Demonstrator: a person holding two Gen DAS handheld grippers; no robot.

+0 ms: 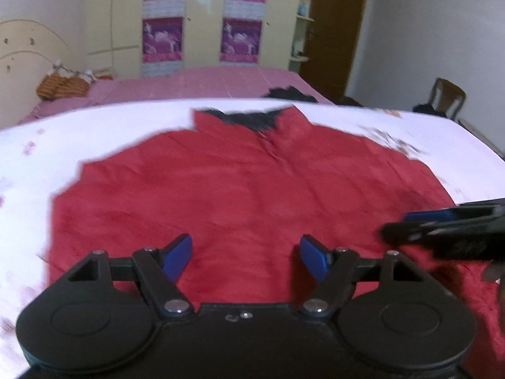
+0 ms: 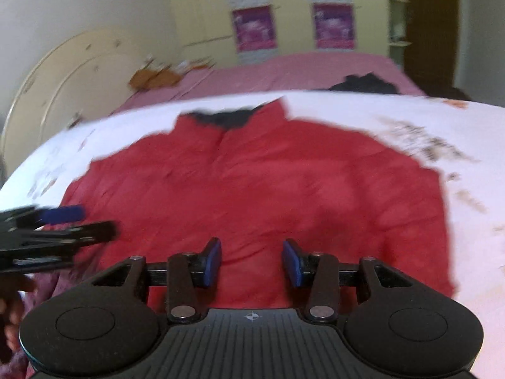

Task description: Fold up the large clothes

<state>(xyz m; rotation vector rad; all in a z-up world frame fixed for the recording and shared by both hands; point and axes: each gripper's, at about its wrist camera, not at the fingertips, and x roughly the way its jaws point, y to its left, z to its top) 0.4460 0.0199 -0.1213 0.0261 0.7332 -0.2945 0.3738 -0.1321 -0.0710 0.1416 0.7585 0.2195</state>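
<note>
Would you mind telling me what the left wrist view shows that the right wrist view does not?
Only the left wrist view shows the wooden chair by the far wall and the open left gripper from behind, nothing between its pads.

Only the right wrist view shows the open right gripper from behind, also empty, plus most of the curved cream headboard.

Both share the red jacket with its dark collar, spread on the white sheet, the pink bed and the posters behind it. Each view also catches the other gripper at its edge.
</note>
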